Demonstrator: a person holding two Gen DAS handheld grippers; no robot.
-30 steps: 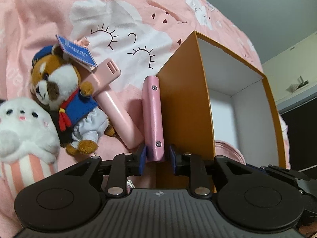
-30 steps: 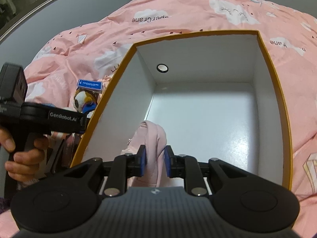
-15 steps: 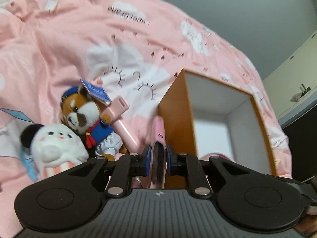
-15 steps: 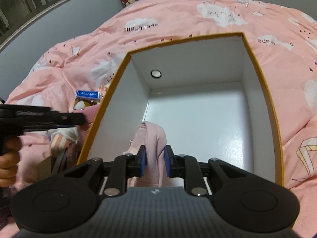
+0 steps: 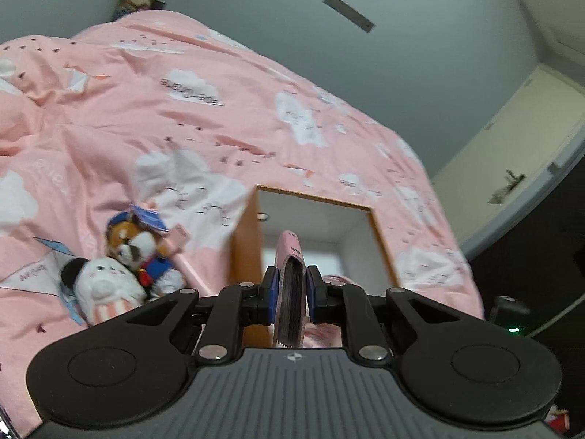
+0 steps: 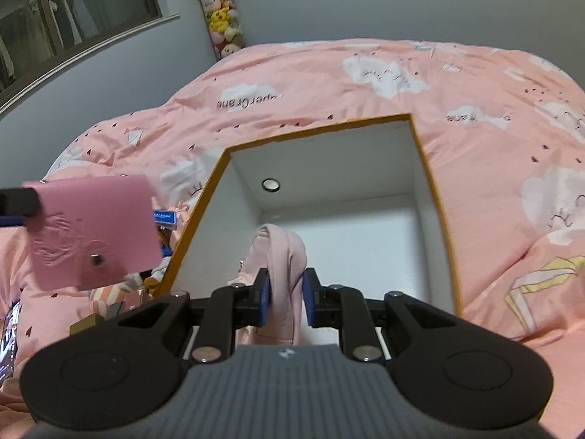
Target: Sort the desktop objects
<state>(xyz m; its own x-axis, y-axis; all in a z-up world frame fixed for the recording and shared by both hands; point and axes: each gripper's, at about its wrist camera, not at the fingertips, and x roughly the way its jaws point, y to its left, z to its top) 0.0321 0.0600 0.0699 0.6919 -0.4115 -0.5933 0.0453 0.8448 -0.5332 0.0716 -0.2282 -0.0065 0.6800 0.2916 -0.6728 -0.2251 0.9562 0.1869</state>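
Box mouth: orange box [image 6: 435, 197] open on top, white floor mostly bare.
Inside obstacle: pink cloth [image 6: 281, 256] at near wall.
Left of box: plush toys [image 5: 120, 270] crowd the pink quilt [image 5: 182, 109].
Right of box: bare quilt.

A pink duvet [image 6: 329, 84] printed with white clouds and small dark marks covers the bed and fills the middle of both views. At the upper left of the right wrist view a window [image 6: 76, 18] is set in the grey wall [image 6: 365, 0], and beside it a tall clear column of plush toys [image 6: 223, 18] stands in the corner. At the right edge of the left wrist view is a cream cabinet door [image 5: 519, 139].
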